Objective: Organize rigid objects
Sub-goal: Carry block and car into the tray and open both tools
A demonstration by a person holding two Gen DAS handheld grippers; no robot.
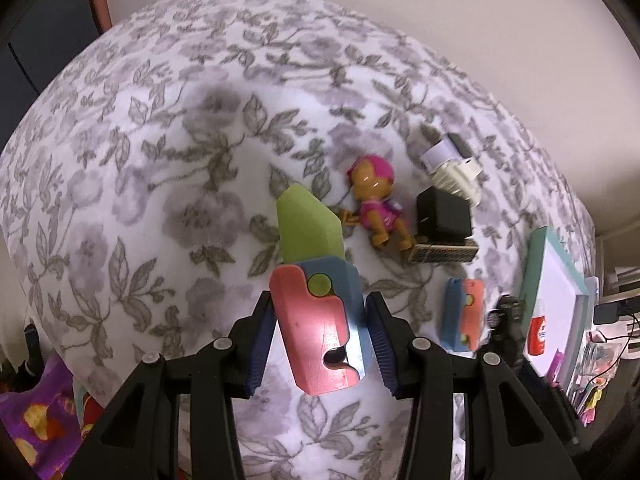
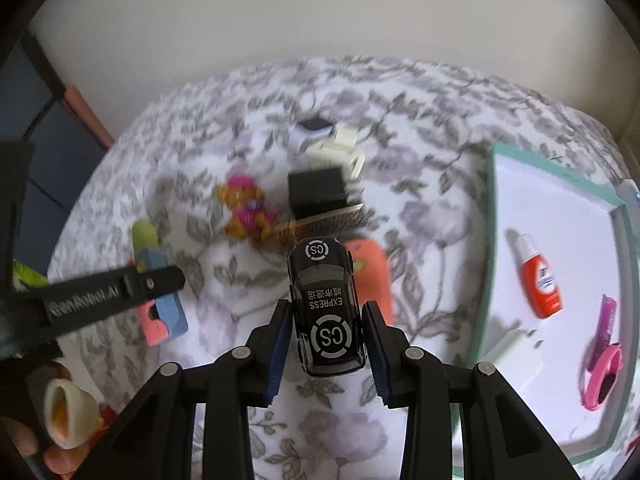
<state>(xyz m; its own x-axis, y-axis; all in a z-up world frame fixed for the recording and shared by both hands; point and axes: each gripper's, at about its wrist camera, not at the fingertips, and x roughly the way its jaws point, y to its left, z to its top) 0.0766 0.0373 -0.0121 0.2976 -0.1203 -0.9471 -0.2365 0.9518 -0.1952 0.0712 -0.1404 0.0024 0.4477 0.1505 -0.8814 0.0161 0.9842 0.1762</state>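
Left gripper (image 1: 320, 344): fingers clamp the toy knife (image 1: 320, 320) at lower centre, green blade pointing up.
Right gripper (image 2: 326, 348): fingers pinch the black toy car (image 2: 326, 304) between them, centre frame.

On your right wrist view, the tray (image 2: 490, 240) sits at three o'clock, with the bottle (image 2: 538, 276) lying in it. The doll (image 2: 246, 210) is at eleven, the cube (image 2: 316, 190) just right of it, at twelve.

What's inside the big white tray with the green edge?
Inside the white tray lie a red-orange bottle with a white cap and a pink and purple thing. The tray's near corner is cut off by the picture's edge.
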